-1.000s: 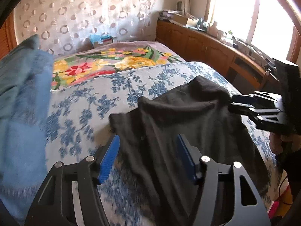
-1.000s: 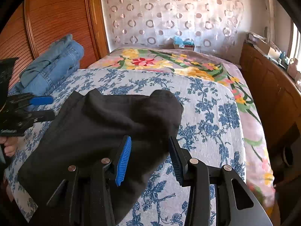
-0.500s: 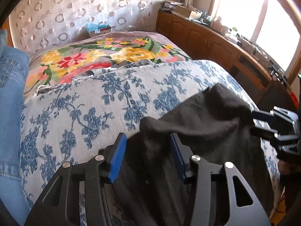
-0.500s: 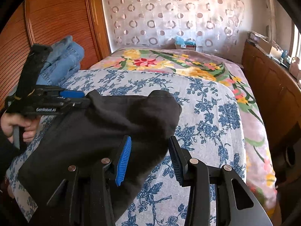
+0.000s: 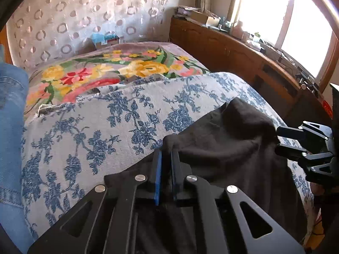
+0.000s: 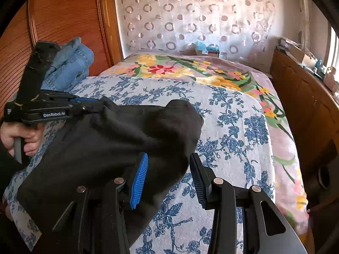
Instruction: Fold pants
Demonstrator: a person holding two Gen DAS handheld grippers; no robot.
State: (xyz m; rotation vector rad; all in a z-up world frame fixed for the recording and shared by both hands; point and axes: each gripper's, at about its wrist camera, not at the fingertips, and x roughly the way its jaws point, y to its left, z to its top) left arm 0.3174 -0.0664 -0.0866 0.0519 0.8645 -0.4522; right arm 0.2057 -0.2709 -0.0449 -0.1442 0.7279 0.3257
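Observation:
Black pants lie rumpled on the blue-flowered bedspread. My left gripper is shut on their near left corner, with dark cloth pinched between the blue pads. The right wrist view shows the same left gripper in a hand, biting the pants' far left edge. My right gripper stands open over the pants' right edge. Cloth lies between its jaws, and the blue pad shows bare. The right gripper straddles that edge in the left wrist view.
Blue jeans are piled at the bed's left side against a wooden panel. A bright flowered blanket covers the far half of the bed. A wooden cabinet with clutter on top runs along the right.
My left gripper moved in onto the pants' left corner and its jaws closed on the cloth. The right gripper kept still with the same opening.

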